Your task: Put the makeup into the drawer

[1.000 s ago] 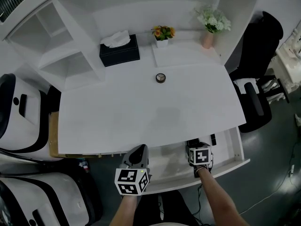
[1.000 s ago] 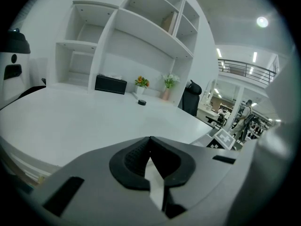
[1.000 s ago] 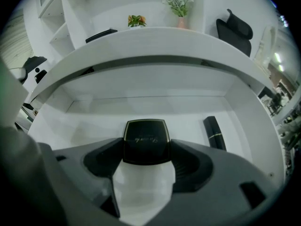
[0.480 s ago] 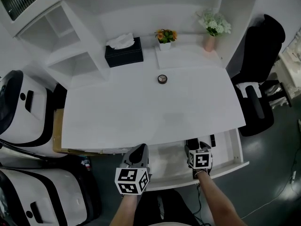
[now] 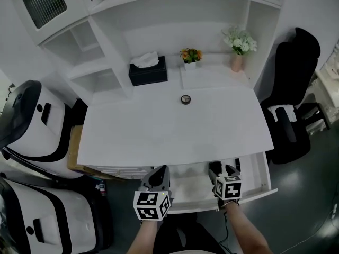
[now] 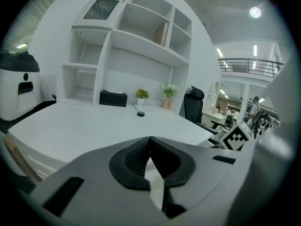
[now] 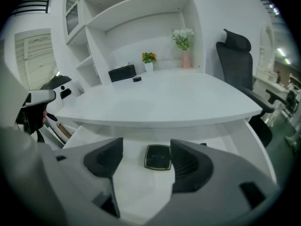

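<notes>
The right gripper (image 5: 223, 169) hangs over the open drawer (image 5: 192, 184) with its jaws spread wide and nothing in them. The flat black makeup compact (image 7: 157, 157) lies on the drawer floor in the gap between them, touching neither pad as far as the right gripper view shows. The left gripper (image 6: 150, 149) is closed on itself, empty, held near the drawer's front edge. The release looks done, so the care now is in the getaway: lift the right gripper straight up and back with the jaws apart, so neither pad nudges the compact (it is thin and would likely slide on that smooth floor). A small round pot (image 5: 185, 99) sits well up the desk (image 5: 159, 134), probably the next piece to fetch, so leave the drawer open for it.
</notes>
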`<action>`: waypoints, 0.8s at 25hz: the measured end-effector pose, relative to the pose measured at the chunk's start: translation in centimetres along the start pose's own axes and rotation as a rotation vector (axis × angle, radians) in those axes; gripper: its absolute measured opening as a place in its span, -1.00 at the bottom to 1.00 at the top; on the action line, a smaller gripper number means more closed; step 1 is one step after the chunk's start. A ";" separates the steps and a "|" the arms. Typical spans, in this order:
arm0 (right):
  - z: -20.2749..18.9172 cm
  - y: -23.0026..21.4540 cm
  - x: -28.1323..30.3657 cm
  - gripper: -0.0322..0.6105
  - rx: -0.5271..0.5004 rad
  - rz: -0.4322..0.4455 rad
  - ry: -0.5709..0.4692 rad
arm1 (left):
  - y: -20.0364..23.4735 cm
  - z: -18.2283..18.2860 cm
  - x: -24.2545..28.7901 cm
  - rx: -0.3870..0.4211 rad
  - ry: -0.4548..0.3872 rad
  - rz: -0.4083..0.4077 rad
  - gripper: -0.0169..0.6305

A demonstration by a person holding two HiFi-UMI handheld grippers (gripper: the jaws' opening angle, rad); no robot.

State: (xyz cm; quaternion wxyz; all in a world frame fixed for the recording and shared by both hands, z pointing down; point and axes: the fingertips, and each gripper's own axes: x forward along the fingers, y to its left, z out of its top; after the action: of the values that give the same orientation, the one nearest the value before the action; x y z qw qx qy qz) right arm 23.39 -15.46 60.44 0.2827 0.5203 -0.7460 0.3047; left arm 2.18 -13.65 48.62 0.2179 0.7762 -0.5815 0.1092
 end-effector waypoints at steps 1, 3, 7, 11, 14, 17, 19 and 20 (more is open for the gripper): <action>0.2 0.3 -0.6 0.06 -0.001 0.014 -0.010 | -0.3 0.2 -0.2 0.003 -0.007 0.003 -0.94; 1.0 0.8 -1.8 0.06 -0.004 0.043 -0.037 | -0.9 0.6 -0.5 0.008 -0.020 0.008 -0.94; 3.5 2.2 -4.3 0.06 -0.037 0.107 -0.121 | -1.6 1.2 -1.3 0.019 -0.043 0.019 -0.94; 7.0 3.8 -6.4 0.06 -0.082 0.162 -0.204 | -2.0 1.7 -2.0 0.025 -0.062 0.028 -0.94; 9.7 5.1 -7.5 0.06 -0.113 0.189 -0.258 | -1.8 2.1 -2.4 0.027 -0.074 0.032 -0.94; 12.6 6.4 -8.2 0.06 -0.138 0.206 -0.314 | -1.1 2.7 -2.5 0.028 -0.087 0.035 -0.94; 14.4 7.2 -8.1 0.06 -0.144 0.209 -0.341 | -0.5 3.1 -2.5 0.029 -0.093 0.033 -0.94; 15.1 7.6 -7.9 0.06 -0.147 0.208 -0.348 | 0.0 3.2 -2.4 0.027 -0.094 0.032 -0.94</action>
State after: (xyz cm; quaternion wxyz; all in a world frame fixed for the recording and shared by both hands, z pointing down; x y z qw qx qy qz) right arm 16.99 -19.92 43.47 0.1538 0.4632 -0.8535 0.1824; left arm 1.21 -13.06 44.81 0.1781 0.7740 -0.6018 0.0839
